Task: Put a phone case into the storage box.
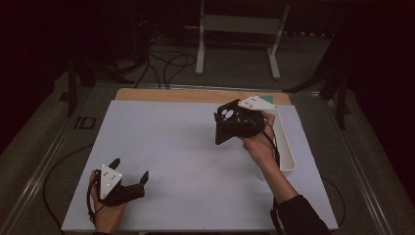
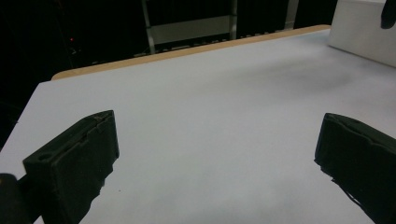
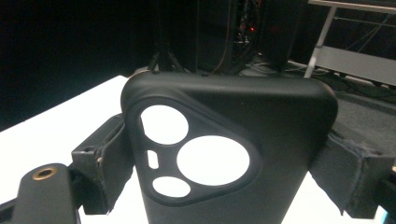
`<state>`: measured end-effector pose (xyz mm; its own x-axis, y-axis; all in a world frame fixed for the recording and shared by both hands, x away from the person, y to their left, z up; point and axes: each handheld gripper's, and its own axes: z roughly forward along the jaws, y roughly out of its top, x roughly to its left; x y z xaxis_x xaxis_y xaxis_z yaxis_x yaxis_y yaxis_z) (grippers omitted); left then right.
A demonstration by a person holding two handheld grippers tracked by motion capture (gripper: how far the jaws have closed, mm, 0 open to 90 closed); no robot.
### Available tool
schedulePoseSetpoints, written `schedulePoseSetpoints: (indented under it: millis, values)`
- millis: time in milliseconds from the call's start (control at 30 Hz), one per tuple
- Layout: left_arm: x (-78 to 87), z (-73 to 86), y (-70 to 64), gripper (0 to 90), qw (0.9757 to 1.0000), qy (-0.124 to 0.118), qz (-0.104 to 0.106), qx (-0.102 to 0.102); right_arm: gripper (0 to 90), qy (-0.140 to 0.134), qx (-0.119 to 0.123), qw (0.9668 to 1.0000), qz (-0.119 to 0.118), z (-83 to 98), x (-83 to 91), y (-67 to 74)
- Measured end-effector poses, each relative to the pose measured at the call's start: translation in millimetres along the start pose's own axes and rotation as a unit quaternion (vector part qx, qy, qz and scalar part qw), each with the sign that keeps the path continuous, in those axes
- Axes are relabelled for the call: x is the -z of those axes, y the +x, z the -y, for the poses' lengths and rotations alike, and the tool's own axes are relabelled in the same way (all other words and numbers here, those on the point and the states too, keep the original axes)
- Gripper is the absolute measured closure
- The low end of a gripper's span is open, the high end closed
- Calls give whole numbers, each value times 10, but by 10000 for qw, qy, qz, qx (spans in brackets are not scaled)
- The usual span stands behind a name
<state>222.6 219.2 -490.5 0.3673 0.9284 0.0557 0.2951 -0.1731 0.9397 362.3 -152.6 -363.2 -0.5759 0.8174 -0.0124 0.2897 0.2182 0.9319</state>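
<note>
A black phone case (image 3: 233,154) with round camera cut-outs stands upright between the jaws of my right gripper (image 3: 224,158), which is shut on its two sides. In the high view that right gripper (image 1: 234,123) holds the phone case (image 1: 226,122) up above the right part of the white table top (image 1: 181,147). My left gripper (image 1: 131,171) rests low near the front left corner, jaws spread wide apart. The left gripper view looks between my left gripper (image 2: 217,149) fingers at bare white surface, with nothing held.
A long white tray (image 1: 286,147) lies along the table's right side, just right of my right hand; its corner (image 2: 364,32) appears far off. A wooden strip (image 1: 195,95) edges the table's far side. Beyond stand a metal frame (image 1: 240,29) and floor cables (image 1: 166,63).
</note>
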Motion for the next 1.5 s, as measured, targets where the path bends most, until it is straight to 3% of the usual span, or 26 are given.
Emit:
schedulePoseSetpoints:
  millis: [133, 933, 1133, 1500]
  values:
    - [1, 0, 6, 2, 10000, 3, -12, 13, 141, 70, 61, 9999, 107, -21, -43, -42]
    - [16, -5, 21, 2, 9999, -55, 4, 113, 140, 17, -194, 9983, 558, -151, -193, -328]
    - [19, -5, 22, 2, 9999, -59, -1, 113, 140, 4, -145, 9976, 673, -203, -214, -377]
    - [15, -4, 20, 2, 9999, -50, 10, 104, 140, -51, -189, 9960, 873, -246, -219, -572]
